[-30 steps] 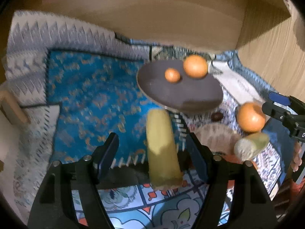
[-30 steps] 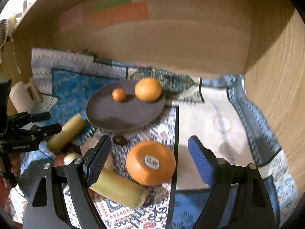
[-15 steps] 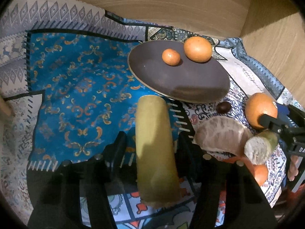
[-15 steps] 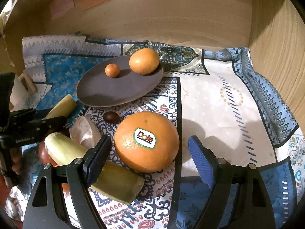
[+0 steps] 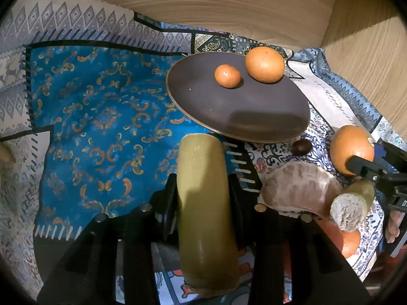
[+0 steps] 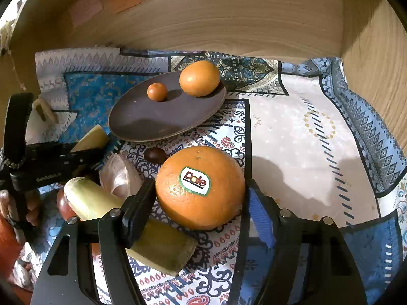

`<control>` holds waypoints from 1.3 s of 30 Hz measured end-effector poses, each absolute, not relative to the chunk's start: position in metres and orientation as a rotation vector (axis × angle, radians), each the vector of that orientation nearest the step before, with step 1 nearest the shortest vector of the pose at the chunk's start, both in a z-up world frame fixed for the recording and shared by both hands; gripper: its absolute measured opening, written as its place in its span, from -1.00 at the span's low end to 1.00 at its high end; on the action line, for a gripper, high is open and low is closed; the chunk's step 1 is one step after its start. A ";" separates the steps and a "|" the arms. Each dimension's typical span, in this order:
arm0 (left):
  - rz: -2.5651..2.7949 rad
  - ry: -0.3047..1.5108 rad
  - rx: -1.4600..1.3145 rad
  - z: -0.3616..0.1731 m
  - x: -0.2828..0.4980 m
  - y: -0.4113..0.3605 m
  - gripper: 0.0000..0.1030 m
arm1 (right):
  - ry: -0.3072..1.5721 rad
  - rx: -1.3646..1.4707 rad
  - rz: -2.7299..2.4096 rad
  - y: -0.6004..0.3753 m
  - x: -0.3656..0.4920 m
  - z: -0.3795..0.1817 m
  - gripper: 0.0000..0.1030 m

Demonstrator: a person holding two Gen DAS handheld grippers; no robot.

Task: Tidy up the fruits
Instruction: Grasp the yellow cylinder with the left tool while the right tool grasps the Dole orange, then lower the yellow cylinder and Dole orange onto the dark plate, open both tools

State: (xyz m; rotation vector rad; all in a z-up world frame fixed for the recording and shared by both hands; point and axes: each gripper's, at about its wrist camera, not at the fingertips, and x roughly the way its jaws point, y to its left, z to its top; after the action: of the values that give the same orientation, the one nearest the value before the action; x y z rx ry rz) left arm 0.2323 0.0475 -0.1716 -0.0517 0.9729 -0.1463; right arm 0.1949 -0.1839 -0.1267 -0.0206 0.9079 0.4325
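Left gripper (image 5: 203, 190) is clamping the yellow stalk (image 5: 206, 203), hiding its near end. Right gripper (image 6: 201, 198) is closing against the big orange (image 6: 201, 188) on the cloth (image 6: 292, 137); contact unclear.

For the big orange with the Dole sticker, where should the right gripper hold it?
Across its widest middle, fingers on its two sides, coming from the near side. The stickered orange is round and already lies between the right gripper's fingers.
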 end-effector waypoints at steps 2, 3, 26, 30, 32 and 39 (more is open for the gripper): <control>-0.145 0.966 -0.058 -0.169 0.230 0.048 -0.25 | 0.910 -0.011 0.434 -0.185 0.197 -0.126 0.30; -0.144 0.959 -0.058 -0.166 0.229 0.049 -0.26 | 0.911 -0.009 0.434 -0.185 0.198 -0.126 0.30; -0.157 0.796 -0.083 -0.096 0.238 0.057 -0.30 | 0.791 -0.037 0.455 -0.168 0.228 -0.084 0.29; -0.156 0.782 -0.087 -0.090 0.248 0.057 -0.30 | 0.779 -0.053 0.467 -0.160 0.235 -0.079 0.29; -0.157 0.781 -0.087 -0.089 0.252 0.057 -0.30 | 0.774 -0.061 0.478 -0.156 0.239 -0.077 0.29; -0.165 0.806 -0.070 -0.093 0.275 0.052 -0.30 | 0.779 -0.086 0.502 -0.142 0.255 -0.078 0.30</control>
State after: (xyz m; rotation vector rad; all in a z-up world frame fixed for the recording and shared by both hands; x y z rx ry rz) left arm 0.2753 0.0521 -0.0927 -0.0701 0.8063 -0.1647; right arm 0.2547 -0.1420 -0.0784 -0.0863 0.7786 0.5023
